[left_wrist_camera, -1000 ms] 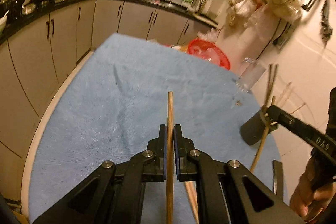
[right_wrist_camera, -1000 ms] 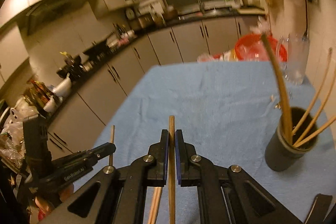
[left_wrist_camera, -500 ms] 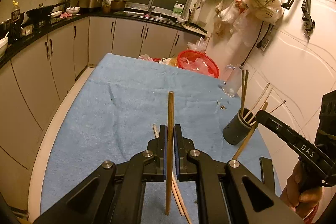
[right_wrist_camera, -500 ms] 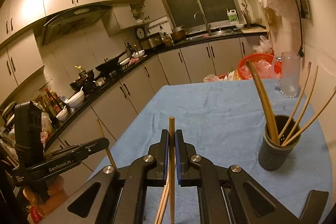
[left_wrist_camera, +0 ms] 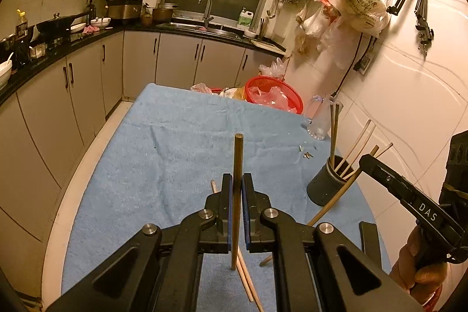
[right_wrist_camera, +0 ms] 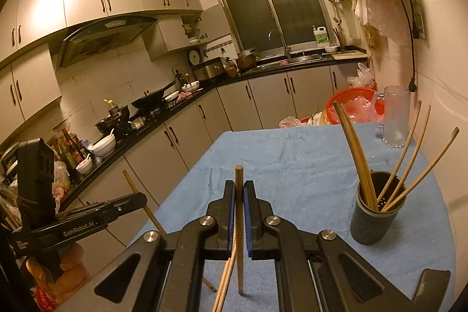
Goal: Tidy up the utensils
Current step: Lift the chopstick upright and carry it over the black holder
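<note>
Chopsticks are in both of my tools. My left gripper [left_wrist_camera: 237, 192] has its fingers [left_wrist_camera: 225, 195] closed tight on one brown chopstick [left_wrist_camera: 237, 163], which stands upright between the pads, its top end above the tips and its lower end hanging over the blue towel [left_wrist_camera: 175, 154] that covers the tabletop. My right gripper [right_wrist_camera: 239, 195] is closed the same way on a second chopstick [right_wrist_camera: 239, 180], also upright.

From the left wrist view, the dark holder [left_wrist_camera: 326, 183] stands at 2 o'clock near the right edge of the towel, with several chopsticks leaning out of it. The right gripper shows there at 3 o'clock, its stick slanting down beside the holder.

From the right wrist view, the holder [right_wrist_camera: 371, 221] sits at 2 o'clock, upright, well apart from my fingers. More loose chopsticks [right_wrist_camera: 225, 279] lie on the towel under the gripper.

A clear glass mug [right_wrist_camera: 395, 119] and a red basket [right_wrist_camera: 351, 98] stand at the far end, 1 o'clock.
</note>
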### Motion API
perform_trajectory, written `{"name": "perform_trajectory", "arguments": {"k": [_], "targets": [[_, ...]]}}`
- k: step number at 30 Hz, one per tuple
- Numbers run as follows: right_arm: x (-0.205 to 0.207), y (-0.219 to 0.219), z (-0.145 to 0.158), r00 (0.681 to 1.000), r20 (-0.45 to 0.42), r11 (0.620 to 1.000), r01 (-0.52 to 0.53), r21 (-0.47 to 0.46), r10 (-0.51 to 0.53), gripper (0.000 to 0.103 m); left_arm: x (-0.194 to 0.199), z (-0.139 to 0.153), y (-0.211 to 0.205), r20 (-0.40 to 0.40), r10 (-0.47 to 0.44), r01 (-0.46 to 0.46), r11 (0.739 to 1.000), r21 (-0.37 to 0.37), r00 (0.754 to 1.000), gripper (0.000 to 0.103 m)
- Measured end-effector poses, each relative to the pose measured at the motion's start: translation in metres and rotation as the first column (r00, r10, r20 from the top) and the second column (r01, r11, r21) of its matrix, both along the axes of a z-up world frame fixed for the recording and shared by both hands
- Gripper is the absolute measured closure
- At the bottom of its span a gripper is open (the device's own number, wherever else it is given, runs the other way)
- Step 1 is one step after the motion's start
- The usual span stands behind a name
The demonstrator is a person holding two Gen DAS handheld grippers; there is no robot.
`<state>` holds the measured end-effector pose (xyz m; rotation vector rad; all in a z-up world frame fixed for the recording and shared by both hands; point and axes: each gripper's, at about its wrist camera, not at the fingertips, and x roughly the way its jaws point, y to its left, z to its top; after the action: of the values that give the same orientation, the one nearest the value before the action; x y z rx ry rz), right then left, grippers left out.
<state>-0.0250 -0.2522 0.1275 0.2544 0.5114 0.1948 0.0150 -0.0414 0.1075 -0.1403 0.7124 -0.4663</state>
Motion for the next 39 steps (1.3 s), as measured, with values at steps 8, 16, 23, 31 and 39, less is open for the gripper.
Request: {"name": "perform_trajectory", "arguments": {"k": [8,16,23,31,39], "targets": [[-0.004,0.000,0.006,1.000,0.019,1.000,0.009,-0.005,-0.009,0.097,-0.002,0.007,0.001,0.020,-0.003,0.003,1.000,-0.006,1.000,0.097],[-0.009,-0.007,0.008,0.999,0.035,1.000,0.029,-0.002,-0.029,0.097,-0.005,0.014,0.003,0.036,-0.007,0.008,1.000,-0.011,0.999,0.097],[-0.014,-0.019,0.011,0.998,0.042,0.998,0.056,0.014,-0.057,0.097,-0.006,0.019,-0.003,0.043,-0.026,0.026,1.000,-0.011,0.999,0.097],[-0.020,-0.034,0.015,0.995,0.054,0.996,0.083,0.032,-0.085,0.097,-0.007,0.022,-0.016,0.052,-0.060,0.060,0.998,0.006,0.997,0.097],[-0.021,-0.046,0.016,0.993,0.052,0.993,0.106,0.046,-0.108,0.097,-0.008,0.025,-0.035,0.059,-0.094,0.093,0.995,0.026,0.994,0.097]]}}
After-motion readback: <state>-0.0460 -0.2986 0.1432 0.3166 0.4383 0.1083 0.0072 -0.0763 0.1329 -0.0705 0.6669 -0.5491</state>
